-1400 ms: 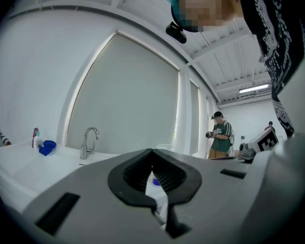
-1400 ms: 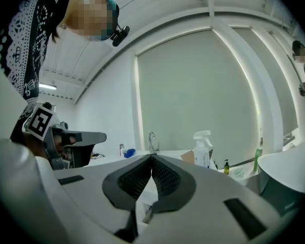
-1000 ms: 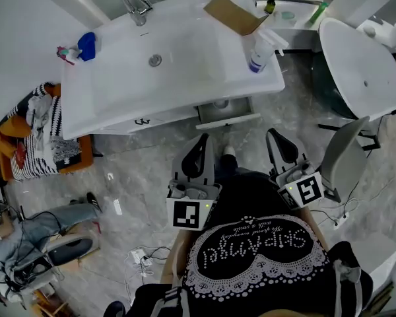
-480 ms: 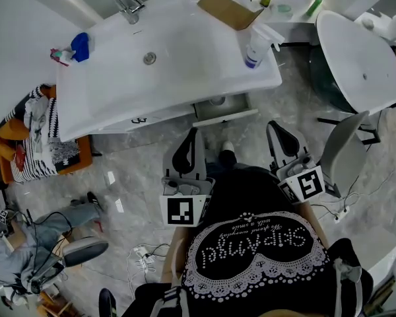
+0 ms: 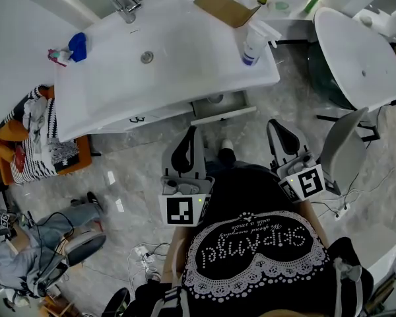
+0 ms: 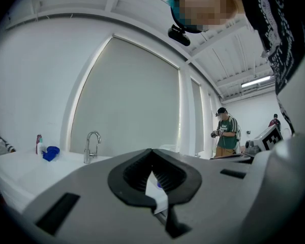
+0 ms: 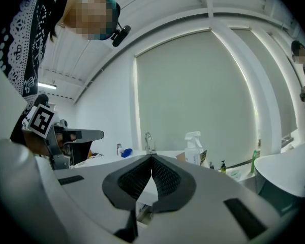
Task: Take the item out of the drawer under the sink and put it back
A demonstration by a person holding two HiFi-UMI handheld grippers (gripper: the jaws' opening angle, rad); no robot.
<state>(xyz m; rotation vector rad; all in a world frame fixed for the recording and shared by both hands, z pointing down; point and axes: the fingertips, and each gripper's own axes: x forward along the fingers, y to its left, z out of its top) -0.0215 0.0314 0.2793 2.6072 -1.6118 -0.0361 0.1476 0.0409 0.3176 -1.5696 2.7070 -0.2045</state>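
Observation:
The white sink vanity [image 5: 165,58] fills the top of the head view. Under its right half a drawer [image 5: 223,115] stands pulled out a little; something round and pale shows inside, too small to identify. My left gripper [image 5: 192,131] hangs upright over the marble floor, short of the drawer, jaws shut and empty. My right gripper [image 5: 272,123] is level with it, to the right of the drawer, also shut on nothing. In the left gripper view the left gripper [image 6: 152,151] has its pads meeting at the tips, as does the right gripper [image 7: 152,157] in the right gripper view.
On the vanity stand a spray bottle [image 5: 253,44], a cardboard piece [image 5: 226,8], a faucet [image 5: 123,3] and a blue item [image 5: 77,45]. A white tub [image 5: 358,55] and grey chair [image 5: 343,154] are at the right, a laundry basket [image 5: 39,137] at the left. A person [image 6: 226,133] stands beyond.
The vanity and drawer have slid slightly up and left in the head view. Both grippers stay shut and nearly still. A person's legs at the lower left have shifted.

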